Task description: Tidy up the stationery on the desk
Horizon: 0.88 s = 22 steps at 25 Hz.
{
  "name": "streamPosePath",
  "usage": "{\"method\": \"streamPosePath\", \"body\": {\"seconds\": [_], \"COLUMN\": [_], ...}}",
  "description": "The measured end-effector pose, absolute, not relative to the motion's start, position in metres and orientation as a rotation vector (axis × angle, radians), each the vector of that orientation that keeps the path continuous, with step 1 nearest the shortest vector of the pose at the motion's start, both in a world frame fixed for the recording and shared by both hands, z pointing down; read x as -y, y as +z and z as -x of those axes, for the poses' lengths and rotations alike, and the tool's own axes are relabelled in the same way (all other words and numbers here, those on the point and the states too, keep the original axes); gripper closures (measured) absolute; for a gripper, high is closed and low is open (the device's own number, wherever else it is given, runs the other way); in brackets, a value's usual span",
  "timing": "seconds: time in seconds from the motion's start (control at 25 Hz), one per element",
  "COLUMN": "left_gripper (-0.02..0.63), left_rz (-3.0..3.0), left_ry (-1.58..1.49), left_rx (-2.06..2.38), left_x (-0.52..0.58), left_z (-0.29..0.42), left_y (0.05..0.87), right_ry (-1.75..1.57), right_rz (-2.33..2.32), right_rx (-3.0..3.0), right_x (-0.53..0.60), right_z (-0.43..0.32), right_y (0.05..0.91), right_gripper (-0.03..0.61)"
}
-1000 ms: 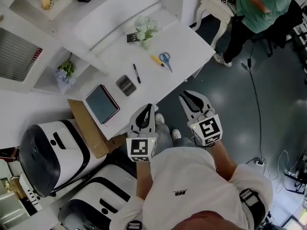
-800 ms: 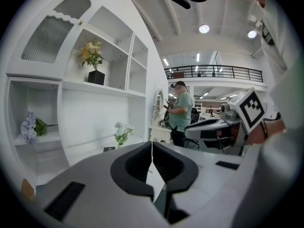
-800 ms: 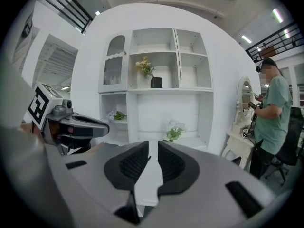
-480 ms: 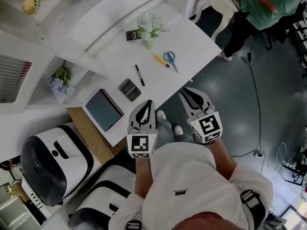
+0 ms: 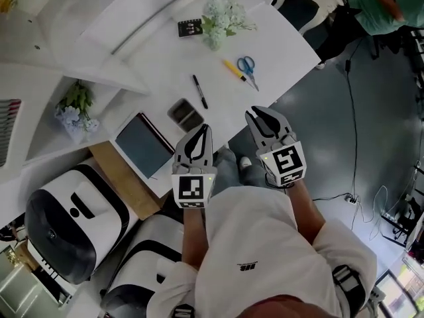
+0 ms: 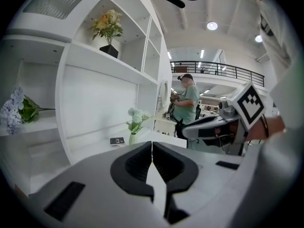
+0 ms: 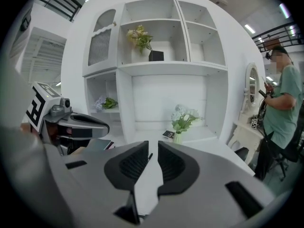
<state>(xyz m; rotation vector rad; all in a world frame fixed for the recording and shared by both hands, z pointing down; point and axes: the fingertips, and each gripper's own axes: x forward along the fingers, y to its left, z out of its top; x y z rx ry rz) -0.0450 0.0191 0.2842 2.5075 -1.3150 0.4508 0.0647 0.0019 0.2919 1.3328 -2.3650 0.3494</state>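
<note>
On the white desk (image 5: 159,71) lie a black pen (image 5: 200,91), blue-handled scissors (image 5: 248,67) beside a yellow stick-like item (image 5: 233,69), a small grey case (image 5: 185,114) and a dark notebook (image 5: 144,144). My left gripper (image 5: 205,130) hangs over the desk's near edge, just right of the grey case. It is shut, its tips touching with nothing between them (image 6: 152,145). My right gripper (image 5: 263,111) is off the desk's front corner, over the floor. A narrow gap shows between its jaws (image 7: 153,148), and nothing is in it.
A vase of pale flowers (image 5: 222,18) and a small black card (image 5: 189,27) stand at the desk's back. White shelving (image 7: 161,65) rises behind. White machines (image 5: 66,224) and cardboard (image 5: 112,171) sit left of the desk. A person in a green top (image 5: 377,5) stands far right.
Both grippers have moved forward and down toward the desk; the left one now overlaps its near edge. The desk items sit closer to the grippers in the head view.
</note>
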Motion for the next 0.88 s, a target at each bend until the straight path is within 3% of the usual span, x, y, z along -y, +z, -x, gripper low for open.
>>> {"method": "streamPosePath", "body": {"seconds": [0.88], "left_gripper": [0.614], "left_rz": [-2.38], "left_ry": [0.494], "left_rx": [1.405], "left_x": [0.034], "left_z": [0.076], "left_y": [0.374], "right_ry": [0.476], "right_rz": [-1.116], "right_rx": [2.388], "right_x": [0.07], "right_z": [0.008], "right_y": [0.402], "right_gripper": [0.531]}}
